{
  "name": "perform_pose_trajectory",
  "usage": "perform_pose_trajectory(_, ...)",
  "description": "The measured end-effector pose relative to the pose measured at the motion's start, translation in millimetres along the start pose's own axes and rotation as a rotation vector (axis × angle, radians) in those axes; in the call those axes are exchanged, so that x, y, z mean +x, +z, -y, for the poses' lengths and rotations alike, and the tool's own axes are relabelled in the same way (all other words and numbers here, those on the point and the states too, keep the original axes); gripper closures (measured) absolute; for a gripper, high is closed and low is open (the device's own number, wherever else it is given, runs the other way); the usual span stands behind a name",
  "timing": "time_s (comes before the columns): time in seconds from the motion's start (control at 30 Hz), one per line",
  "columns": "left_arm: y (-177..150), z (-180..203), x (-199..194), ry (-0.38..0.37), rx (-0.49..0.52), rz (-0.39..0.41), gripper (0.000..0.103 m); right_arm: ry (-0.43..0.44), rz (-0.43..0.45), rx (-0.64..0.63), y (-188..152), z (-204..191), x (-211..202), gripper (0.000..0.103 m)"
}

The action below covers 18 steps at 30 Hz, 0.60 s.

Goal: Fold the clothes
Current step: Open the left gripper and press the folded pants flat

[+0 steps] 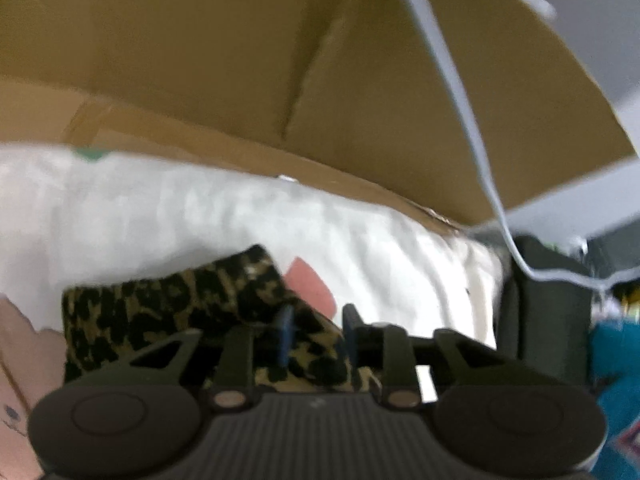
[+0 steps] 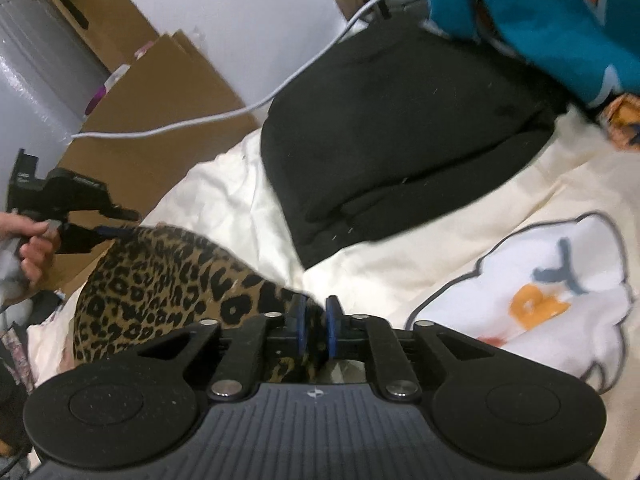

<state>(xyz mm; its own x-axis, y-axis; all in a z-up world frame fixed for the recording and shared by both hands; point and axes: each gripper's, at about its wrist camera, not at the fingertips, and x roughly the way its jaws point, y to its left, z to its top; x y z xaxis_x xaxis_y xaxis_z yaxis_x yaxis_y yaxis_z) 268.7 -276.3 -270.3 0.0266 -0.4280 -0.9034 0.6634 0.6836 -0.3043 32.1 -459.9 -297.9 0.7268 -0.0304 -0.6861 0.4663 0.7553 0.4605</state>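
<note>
Two matte black handheld grippers are showing ribbed housings, round side discs and silver pivot screws, the right gripper (image 2: pixel 315 322) and the left gripper (image 1: pixel 318 330) each wearing blue finger pads (image 2: pixel 299 322); a grey sleeve cuff (image 2: pixel 9 264) is covering the wrist.

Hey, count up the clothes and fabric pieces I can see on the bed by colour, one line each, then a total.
Leopard print garment: 1
Black garment: 1
Teal garment: 1
Cream sheet with cartoon print: 1
Total: 4
</note>
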Motion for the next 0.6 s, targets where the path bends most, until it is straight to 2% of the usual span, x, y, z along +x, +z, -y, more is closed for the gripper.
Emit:
perform_pose_trajectory(0.13,-11.6,19.6,-15.1,-0.019,0.117,-0.015,0.076,0.002,0.043,-0.005,4.4,-3.8,-9.1,0.091)
perform_pose_trajectory(0.23,-29.0,31.6,-8.8,-0.011,0.193,-0.064,0.077,0.025,0.062,-0.035,5.5,-14.4,-12.9,0.091)
perform_pose_trajectory(0.37,-53.5,47.2,2.8,0.005,0.293,-0.136,0.084,0.062,0.027,-0.060,1.0,-26.4,-4.9,0.091)
perform_pose_trajectory(0.6,-67.5,54.3,32.2,0.022,0.313,-0.167,0.085,0.074,-0.065,-0.080,-10.1,-37.0,19.6,0.091)
